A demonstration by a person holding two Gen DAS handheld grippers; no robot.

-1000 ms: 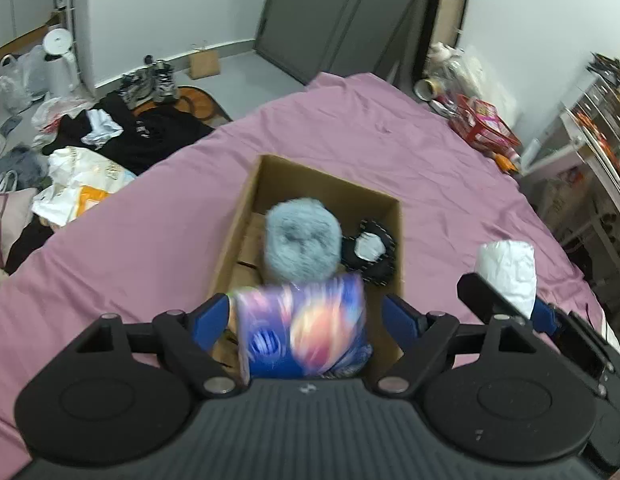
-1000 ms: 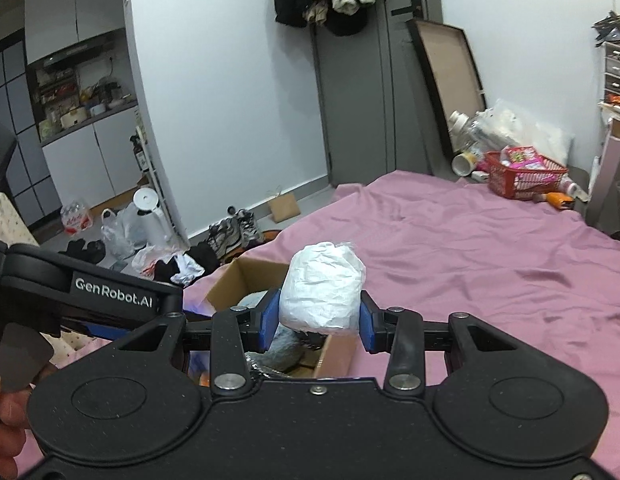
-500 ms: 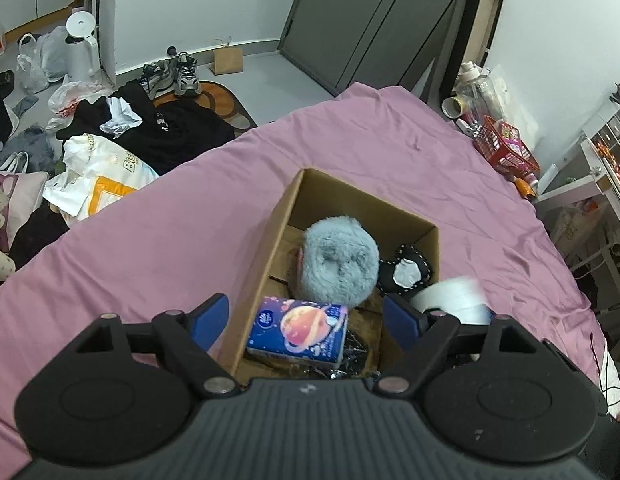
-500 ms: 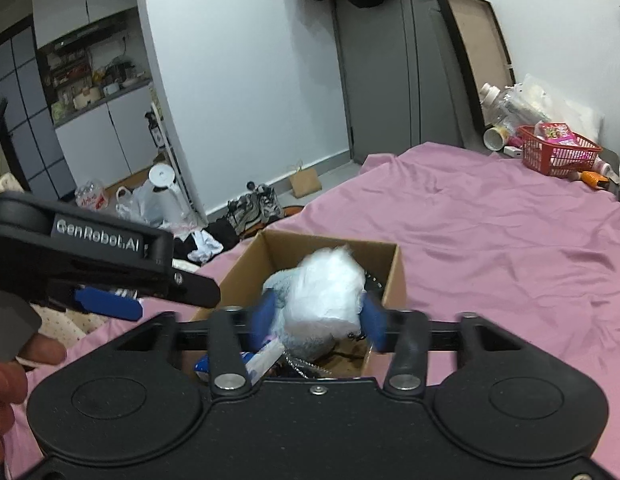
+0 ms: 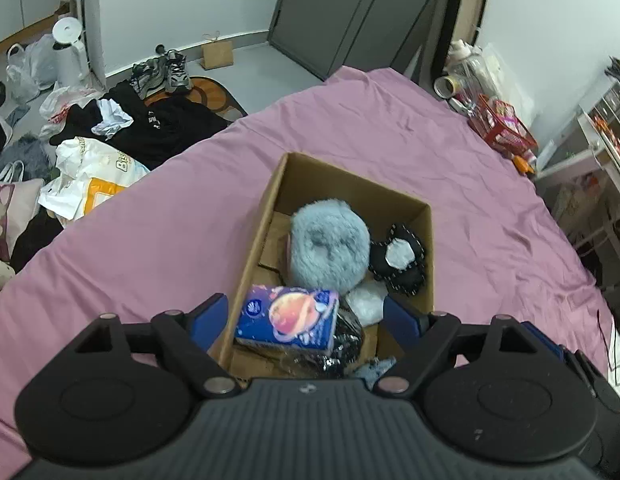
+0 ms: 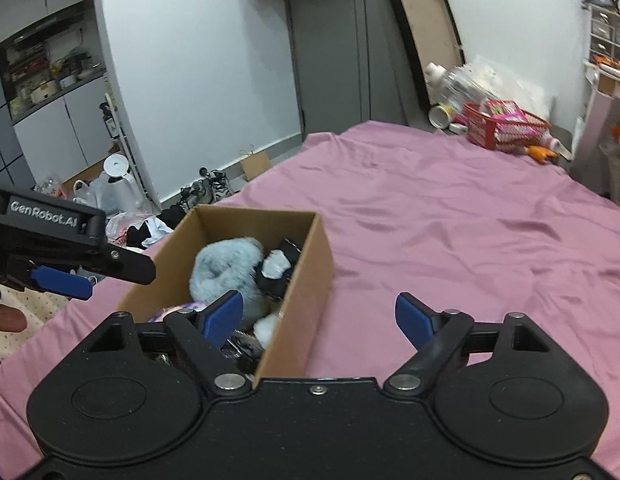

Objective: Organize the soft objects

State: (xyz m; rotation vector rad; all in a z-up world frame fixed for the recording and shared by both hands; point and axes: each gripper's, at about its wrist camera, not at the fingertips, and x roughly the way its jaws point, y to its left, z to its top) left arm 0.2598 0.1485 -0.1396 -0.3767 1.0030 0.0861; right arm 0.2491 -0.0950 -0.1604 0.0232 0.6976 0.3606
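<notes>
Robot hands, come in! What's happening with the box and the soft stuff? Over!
Both grippers, left and right, open, empty. Tissue pack, white bundle, blue fluffy toy inside cardboard box. Nothing blocking.

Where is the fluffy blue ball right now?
The fluffy blue ball sits inside the cardboard box on the pink bed, seen from the left claw's camera, beside the black-and-white toy and behind the planet-print pack.

Matt brown cardboard box (image 5: 425, 248), fluffy grey plush ball (image 5: 329, 248), glossy printed tissue pack (image 5: 286, 318), smooth pink bedsheet (image 6: 449, 216)
</notes>
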